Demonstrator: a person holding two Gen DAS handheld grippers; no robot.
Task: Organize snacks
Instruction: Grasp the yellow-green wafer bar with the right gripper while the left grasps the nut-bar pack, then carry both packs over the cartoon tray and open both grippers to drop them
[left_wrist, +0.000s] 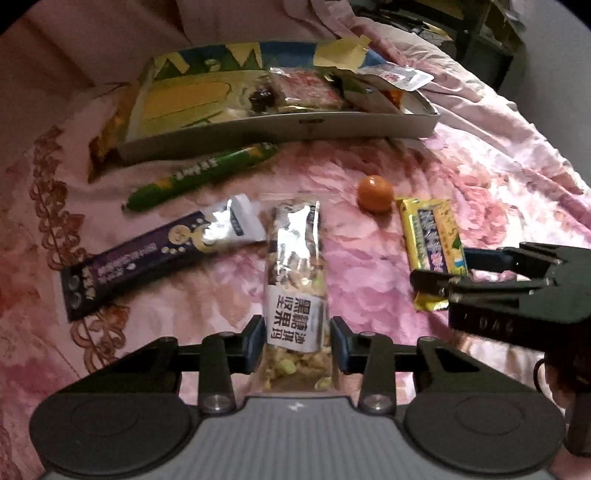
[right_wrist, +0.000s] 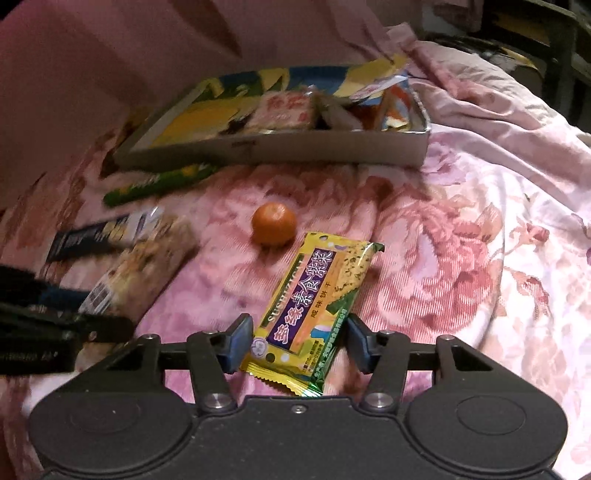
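Left wrist view: left tool (left_wrist: 297, 345) pinches nut bar (left_wrist: 297, 295).

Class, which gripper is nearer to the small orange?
Right. The right gripper straddles the yellow cracker pack, which lies right beside the orange. The left gripper straddles the clear nut bar, farther from it.

Both fisheye views look steeply down from close above a pink floral bedspread (left_wrist: 369, 295), each along its own gripper's fingers. Both share the orange fruit (left_wrist: 375, 193), the snack box (right_wrist: 295, 147) beyond, and neighbouring packets.
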